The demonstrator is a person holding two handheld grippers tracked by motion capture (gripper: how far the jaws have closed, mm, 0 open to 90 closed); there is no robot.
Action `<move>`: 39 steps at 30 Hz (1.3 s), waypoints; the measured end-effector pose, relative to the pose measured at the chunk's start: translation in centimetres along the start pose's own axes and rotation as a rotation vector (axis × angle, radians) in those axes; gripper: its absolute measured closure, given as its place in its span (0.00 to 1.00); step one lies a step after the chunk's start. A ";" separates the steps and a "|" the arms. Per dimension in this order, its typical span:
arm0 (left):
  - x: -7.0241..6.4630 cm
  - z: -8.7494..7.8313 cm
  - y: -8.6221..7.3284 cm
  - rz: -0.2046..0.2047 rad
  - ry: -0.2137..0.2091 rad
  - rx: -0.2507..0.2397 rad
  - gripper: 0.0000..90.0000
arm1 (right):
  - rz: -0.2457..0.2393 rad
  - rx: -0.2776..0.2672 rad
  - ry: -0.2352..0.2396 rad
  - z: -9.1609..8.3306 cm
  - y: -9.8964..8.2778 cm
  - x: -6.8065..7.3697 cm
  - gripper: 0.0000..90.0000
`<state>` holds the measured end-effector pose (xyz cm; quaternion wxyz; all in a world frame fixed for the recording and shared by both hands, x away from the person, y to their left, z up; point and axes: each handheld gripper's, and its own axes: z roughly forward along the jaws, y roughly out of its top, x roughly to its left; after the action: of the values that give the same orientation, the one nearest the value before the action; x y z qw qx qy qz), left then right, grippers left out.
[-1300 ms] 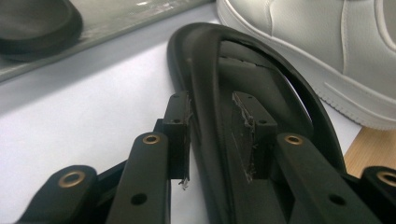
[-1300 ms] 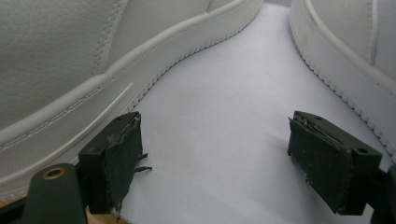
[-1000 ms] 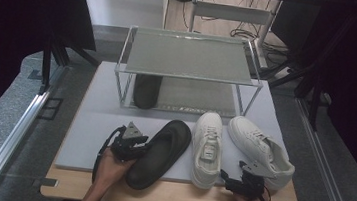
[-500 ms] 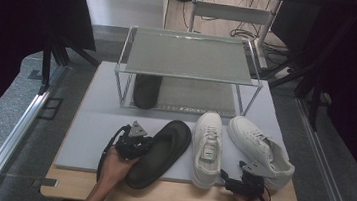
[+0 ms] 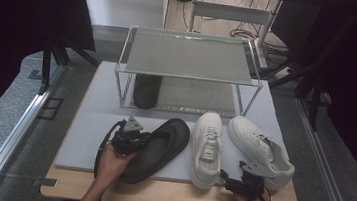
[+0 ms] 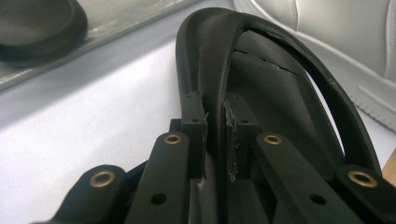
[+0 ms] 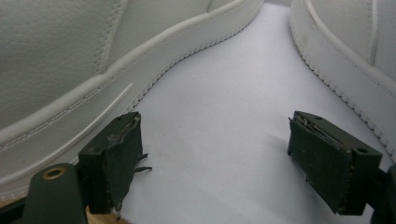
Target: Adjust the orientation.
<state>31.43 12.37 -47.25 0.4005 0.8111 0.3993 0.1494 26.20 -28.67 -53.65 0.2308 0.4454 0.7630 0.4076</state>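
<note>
A black slipper [image 5: 161, 146] lies on the grey mat [image 5: 89, 116] at front left. My left gripper [image 5: 141, 138] is shut on its raised side strap; in the left gripper view the pads [image 6: 198, 135] pinch the thin black strap [image 6: 215, 84], and the jaws have just been closing on it. Two white sneakers [image 5: 207, 146] [image 5: 262, 147] sit to the right. My right gripper [image 5: 232, 182] rests low at the front edge, open [image 7: 219, 154], with bare mat between its pads and a sneaker on each side [image 7: 70, 60] [image 7: 355, 51].
A metal two-tier rack [image 5: 188, 56] stands at the back of the mat, with a second black slipper [image 5: 146, 91] on its lower shelf. The wooden table edge [image 5: 166, 196] runs along the front. Dark curtains flank both sides.
The left gripper's jaws have closed onto the black slipper's strap, with the hand shifting only slightly. The right gripper and the sneakers have stayed put.
</note>
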 end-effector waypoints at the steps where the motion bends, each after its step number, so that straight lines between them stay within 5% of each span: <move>1: 0.1 -0.1 0.1 -0.002 0.002 -0.005 0.90 | 0.000 0.000 0.000 0.0 0.0 0.0 0.20; 12: 1.0 0.2 1.8 -0.049 0.046 -0.055 0.89 | 0.000 0.000 0.000 0.0 0.0 0.0 0.20; 39: 4.1 6.8 5.4 -0.196 0.155 -0.118 0.88 | 0.002 -0.004 0.000 0.0 0.0 0.0 0.20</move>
<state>40.73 9.92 -47.71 0.4281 0.7292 0.4969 0.1951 26.22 -28.68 -53.67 0.2310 0.4459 0.7617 0.4094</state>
